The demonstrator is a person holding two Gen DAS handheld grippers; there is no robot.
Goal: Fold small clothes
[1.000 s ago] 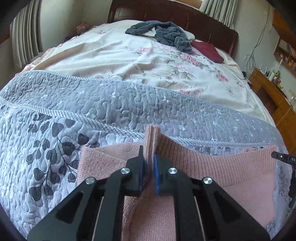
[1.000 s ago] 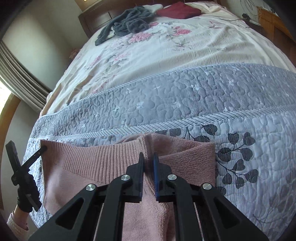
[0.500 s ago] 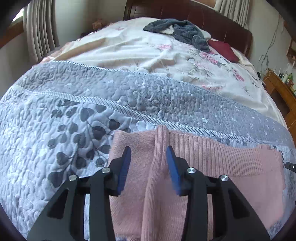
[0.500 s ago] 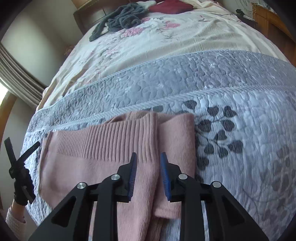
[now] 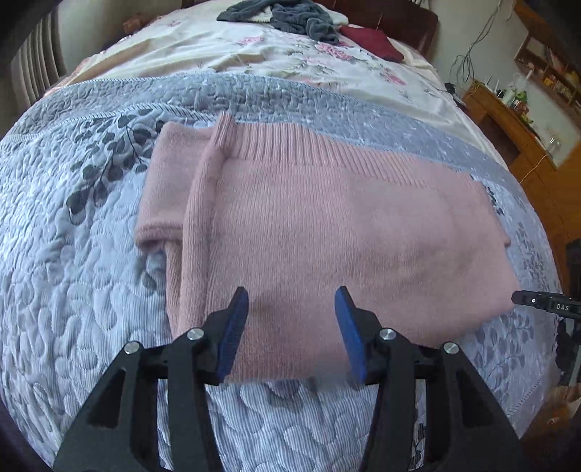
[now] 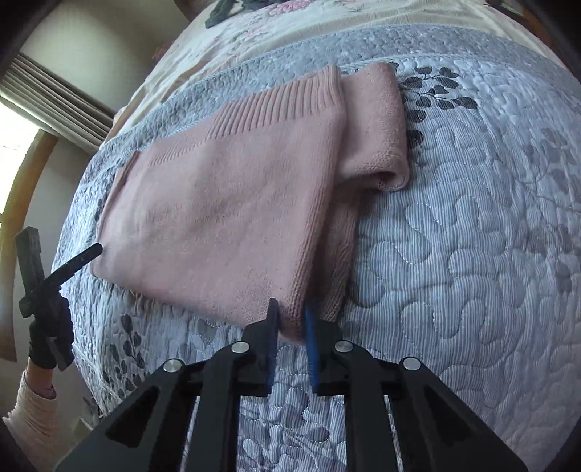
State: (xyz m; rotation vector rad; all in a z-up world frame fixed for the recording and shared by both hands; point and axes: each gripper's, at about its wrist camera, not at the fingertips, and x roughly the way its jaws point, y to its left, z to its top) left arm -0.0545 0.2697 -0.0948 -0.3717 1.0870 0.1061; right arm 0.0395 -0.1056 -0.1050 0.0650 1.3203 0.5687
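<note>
A pink knitted sweater (image 5: 326, 225) lies folded into a rough rectangle on the grey quilted bedspread (image 5: 72, 290) near the foot of the bed. Its ribbed hem runs along the far edge, and one sleeve (image 6: 377, 123) is tucked under the body, its cuff poking out at the side.

The left claw (image 5: 292, 328) hangs over the near edge of the sweater with its blue-padded fingers (image 5: 232, 326) spread wide; nothing sits between them, and the knit shows in the gap. In the right wrist view the same claw appears at the far left, gripped by a black-gloved hand (image 6: 47, 334) with a pale sleeve (image 6: 32, 410) below it.

The right claw (image 6: 292, 334) is at the near corner of the sweater. Its fingers stand only a little apart, and the folded corner of the knit sits in the narrow gap between them; from here I cannot tell whether the pads actually press on it.

Farther up the bed, a cream floral sheet (image 5: 290, 61) covers the mattress, with a crumpled dark grey garment (image 5: 287, 14) and a maroon cloth (image 5: 374, 40) near the dark wooden headboard (image 5: 410, 18). A wooden cabinet (image 5: 508, 123) stands beside the bed, cluttered with small items.
</note>
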